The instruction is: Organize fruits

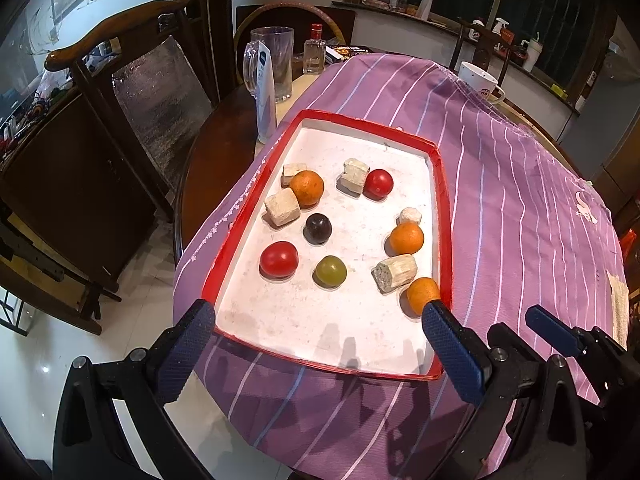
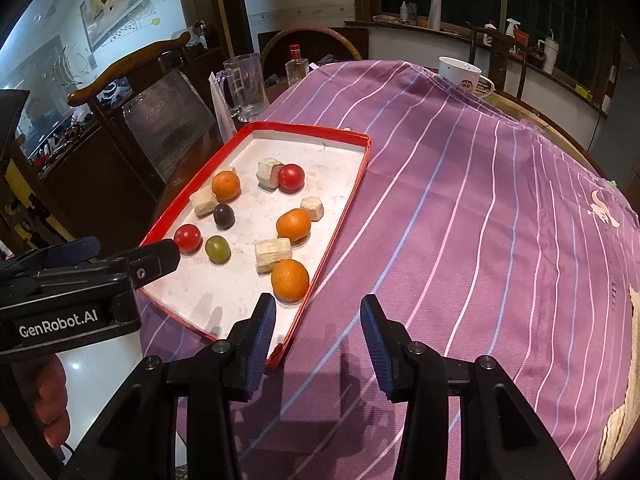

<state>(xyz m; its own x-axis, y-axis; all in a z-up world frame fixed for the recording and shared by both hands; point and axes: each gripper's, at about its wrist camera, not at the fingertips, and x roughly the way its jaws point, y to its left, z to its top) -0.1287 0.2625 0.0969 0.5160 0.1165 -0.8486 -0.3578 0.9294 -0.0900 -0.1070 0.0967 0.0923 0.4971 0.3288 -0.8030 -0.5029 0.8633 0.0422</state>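
So the fruits are all sitting loose in the red-rimmed tray (image 1: 445,216) on the purple striped cloth (image 2: 480,220), mixed in w/ pale chunky blocks. Count from the left wrist view: three oranges, two red fruits, one green fruit (image 1: 330,271), one dark plum-looking one (image 1: 318,229).

Left gripper (image 1: 318,344) is spread wide, hovering over the near end of the tray, holding nothing. Right gripper (image 2: 318,340) is also spread apart and empty, sitting over the cloth just beside the tray's near right corner.

Handling, imo: everything's round and smooth-ish so it'll roll the sec you nudge it. Nearest orange (image 2: 290,280) is prob the easiest grab, firm peel w/ some texture, take it across the widest part, pads on opposite sides. It's touching or almost touching the pale block (image 2: 273,255) behind it tho, so come in from the sides, not front-back. Red fruit (image 1: 279,259) and the green one look glossy and softer, so squeeze gently or they'll squirt out or bruise. All look light, weight's no problem.
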